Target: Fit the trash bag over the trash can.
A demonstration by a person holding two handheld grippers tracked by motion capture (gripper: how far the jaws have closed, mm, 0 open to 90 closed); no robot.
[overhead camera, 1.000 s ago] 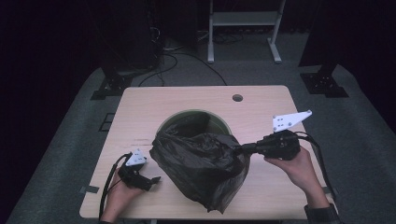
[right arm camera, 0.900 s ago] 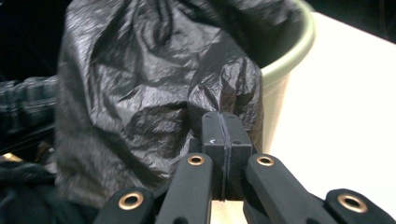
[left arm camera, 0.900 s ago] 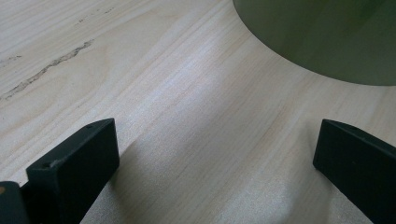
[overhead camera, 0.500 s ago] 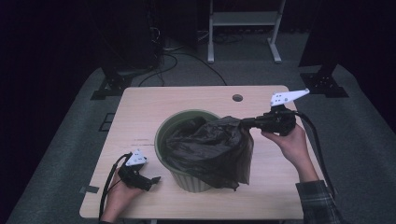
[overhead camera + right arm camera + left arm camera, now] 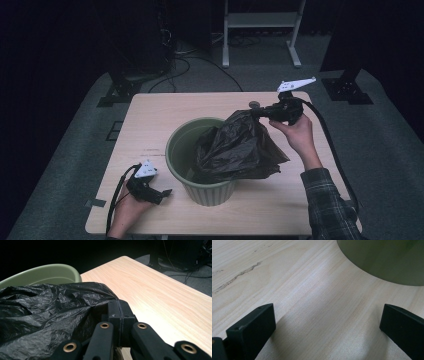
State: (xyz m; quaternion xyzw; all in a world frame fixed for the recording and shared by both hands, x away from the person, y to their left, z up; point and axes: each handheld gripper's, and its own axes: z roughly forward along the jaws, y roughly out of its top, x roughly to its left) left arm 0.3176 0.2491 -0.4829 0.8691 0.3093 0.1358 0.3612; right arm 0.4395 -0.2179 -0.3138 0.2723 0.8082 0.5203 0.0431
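Jaws of the right gripper (image 5: 257, 113) pressed tight together on a pinch of the black bag (image 5: 235, 147), seen close up in the right gripper view (image 5: 119, 315) with the crinkly plastic (image 5: 45, 315) bunched against them. Held up over the far right side of the tabletop (image 5: 150, 115), above and just right of the green bin (image 5: 200, 187). Bag stretched from that pinch down into the bin, part of it inside, part of it draped over the right edge of the rim. Shiny and wrinkled all over. Bin standing upright near the middle of the tabletop, closer to the front edge, its green rim (image 5: 50, 268) showing behind the bag in the right gripper view.

Jaws of the left gripper (image 5: 165, 191) wide apart with nothing between them, only bare wood (image 5: 317, 315). Resting low on the tabletop at the front left, just beside the bin wall (image 5: 384, 260), not touching it. Small round hole (image 5: 254, 104) in the tabletop near the far edge, close to the right gripper.
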